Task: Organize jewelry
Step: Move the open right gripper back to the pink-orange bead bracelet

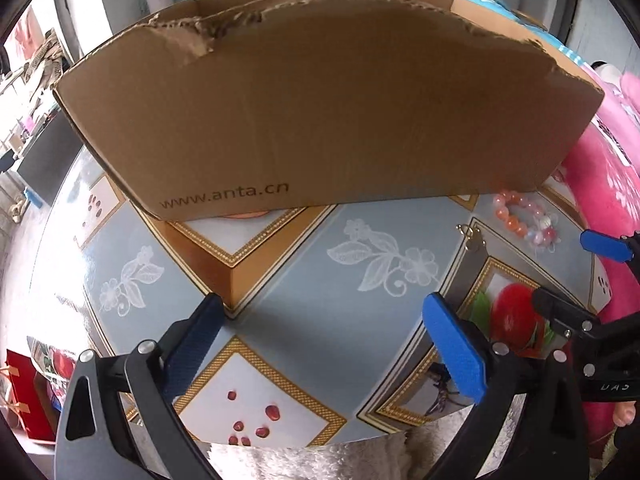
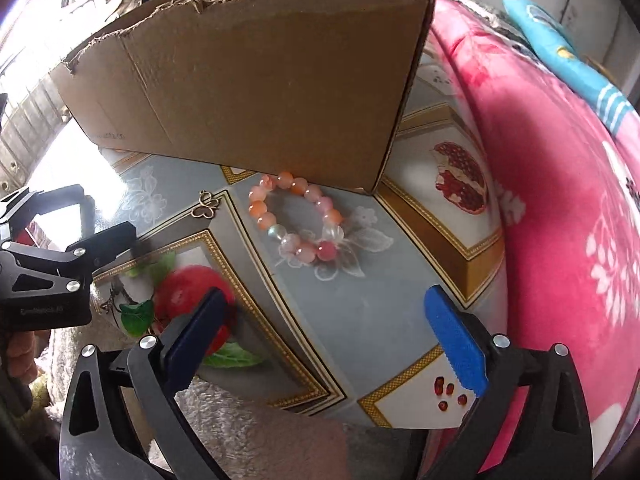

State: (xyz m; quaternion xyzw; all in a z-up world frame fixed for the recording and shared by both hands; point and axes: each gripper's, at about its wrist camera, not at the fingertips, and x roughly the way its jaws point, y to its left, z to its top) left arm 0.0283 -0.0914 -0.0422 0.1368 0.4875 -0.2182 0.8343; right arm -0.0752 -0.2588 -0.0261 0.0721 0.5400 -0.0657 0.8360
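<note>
Right gripper: fingers spread wide, holding nothing, poised over the table's near edge and aimed at the jewelry, likely for a pickup. Left gripper: likewise wide apart and empty, over the near edge, facing the box.

Table: glossy fruit-print covering.

Bead bracelet: pink-orange loop lying flat beside the box's near right corner.

Gold charm: just left of the bracelet, apart from it.

Cardboard box: open-topped, torn rim, toward the far edge; presumably the receptacle.
</note>
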